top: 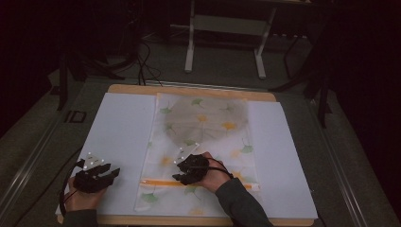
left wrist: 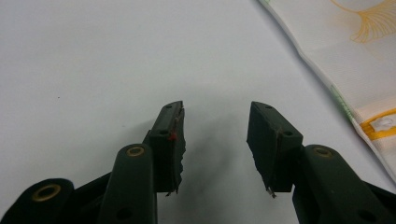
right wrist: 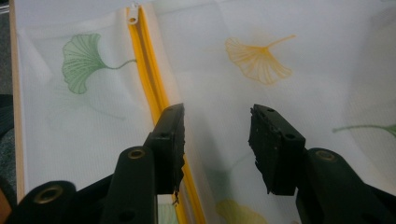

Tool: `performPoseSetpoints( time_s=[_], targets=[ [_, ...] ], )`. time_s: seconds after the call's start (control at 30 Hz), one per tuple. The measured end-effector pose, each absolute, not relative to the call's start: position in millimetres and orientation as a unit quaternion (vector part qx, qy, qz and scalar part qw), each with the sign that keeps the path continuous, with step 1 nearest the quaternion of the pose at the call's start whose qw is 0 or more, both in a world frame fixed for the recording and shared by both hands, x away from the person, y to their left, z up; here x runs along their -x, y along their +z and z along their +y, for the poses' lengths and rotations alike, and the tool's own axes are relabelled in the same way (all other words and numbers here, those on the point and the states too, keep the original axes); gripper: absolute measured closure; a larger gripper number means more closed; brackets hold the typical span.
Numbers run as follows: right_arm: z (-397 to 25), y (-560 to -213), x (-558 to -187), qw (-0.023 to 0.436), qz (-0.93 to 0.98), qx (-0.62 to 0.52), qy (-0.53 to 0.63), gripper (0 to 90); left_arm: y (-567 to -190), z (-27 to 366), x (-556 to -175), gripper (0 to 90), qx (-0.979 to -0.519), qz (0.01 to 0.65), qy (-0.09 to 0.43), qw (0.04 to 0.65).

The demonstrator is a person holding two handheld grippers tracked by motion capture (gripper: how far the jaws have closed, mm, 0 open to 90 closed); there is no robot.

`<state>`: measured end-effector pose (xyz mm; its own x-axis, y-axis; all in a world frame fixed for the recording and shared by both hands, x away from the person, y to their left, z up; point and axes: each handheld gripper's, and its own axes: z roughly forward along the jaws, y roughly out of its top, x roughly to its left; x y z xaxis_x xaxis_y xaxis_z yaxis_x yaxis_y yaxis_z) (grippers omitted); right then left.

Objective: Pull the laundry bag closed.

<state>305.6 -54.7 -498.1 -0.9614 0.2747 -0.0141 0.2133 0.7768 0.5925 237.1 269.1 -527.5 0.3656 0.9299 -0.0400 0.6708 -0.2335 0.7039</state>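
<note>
A translucent white zipper bag printed with green and yellow ginkgo leaves is laid flat along the middle of the worktop, over a white sheet that covers most of the wooden surface. An orange zipper is seen running left to right across the near end of the bag, with its white pull tab at the end of the track. The right gripper is held over the near part of the bag, just beyond the zipper; its jaws are spread apart and nothing is grasped, the zipper track passing beside one jaw in the right gripper view. The left gripper is positioned over the bare white sheet at the near left, apart from the bag's left edge, likewise released with its jaws parted and empty.
</note>
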Motion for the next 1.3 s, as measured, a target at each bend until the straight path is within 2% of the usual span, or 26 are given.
performPoseSetpoints(
  time_s=[1.3],
  targets=[
    [9,-510,-292,0.032,0.949,-0.065,0.307,65.6,-529,268,-237,55.6,-0.764,0.525,0.197,0.32]
  ],
)
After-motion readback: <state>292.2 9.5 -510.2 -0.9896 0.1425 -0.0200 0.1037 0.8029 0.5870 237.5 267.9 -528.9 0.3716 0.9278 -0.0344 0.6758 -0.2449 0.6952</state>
